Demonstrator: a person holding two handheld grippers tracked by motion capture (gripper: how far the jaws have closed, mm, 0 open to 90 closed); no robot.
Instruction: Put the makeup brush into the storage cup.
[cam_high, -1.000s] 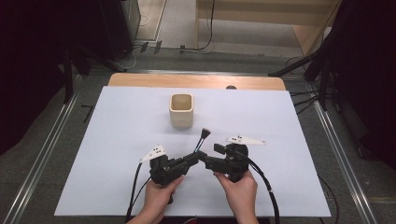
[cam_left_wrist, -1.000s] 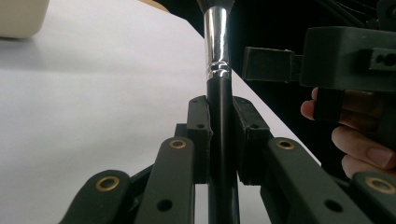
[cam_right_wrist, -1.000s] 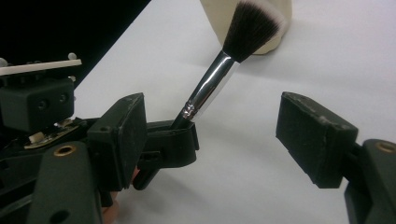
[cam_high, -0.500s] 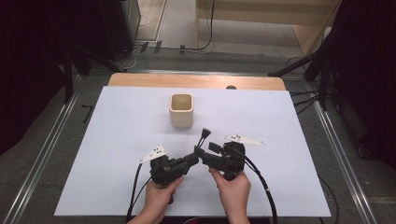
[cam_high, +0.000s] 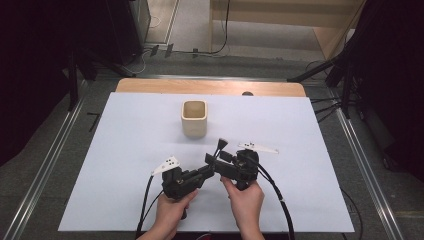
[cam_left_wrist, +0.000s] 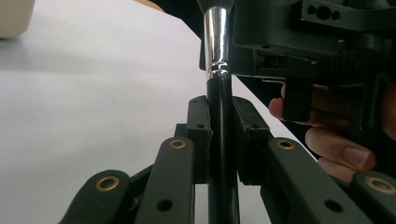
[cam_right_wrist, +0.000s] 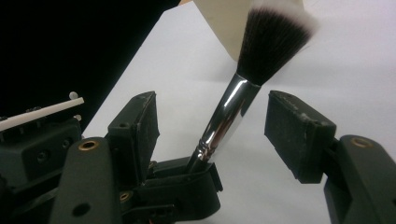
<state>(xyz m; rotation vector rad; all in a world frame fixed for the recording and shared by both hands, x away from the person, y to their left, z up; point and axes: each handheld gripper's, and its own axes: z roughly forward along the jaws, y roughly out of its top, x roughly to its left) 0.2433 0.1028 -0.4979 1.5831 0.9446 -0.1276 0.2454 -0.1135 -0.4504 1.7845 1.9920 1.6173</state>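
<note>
A makeup brush (cam_high: 220, 147) with a black handle, silver ferrule and dark, white-tipped bristles stands tilted above the table's front middle. My left gripper (cam_high: 209, 165) is shut on its black handle (cam_left_wrist: 220, 93), pads pressed on both sides. My right gripper (cam_high: 222, 158) faces it from the right. In the right gripper view its jaws (cam_right_wrist: 219, 126) stand either side of the silver ferrule (cam_right_wrist: 229, 116) with a gap on each side. They have just been closing. The bristles (cam_right_wrist: 271, 42) point toward a beige cup (cam_high: 194, 118).
A white sheet (cam_high: 125, 150) covers the table, with a wooden strip (cam_high: 210, 87) along its far edge. Cables (cam_high: 280, 200) trail from both grippers toward the front edge. Metal rails run beside the table, and dark equipment stands at both sides.
The right gripper has edged a little toward the brush, with its jaws now around the ferrule. The left gripper and the brush have stayed where they were.
</note>
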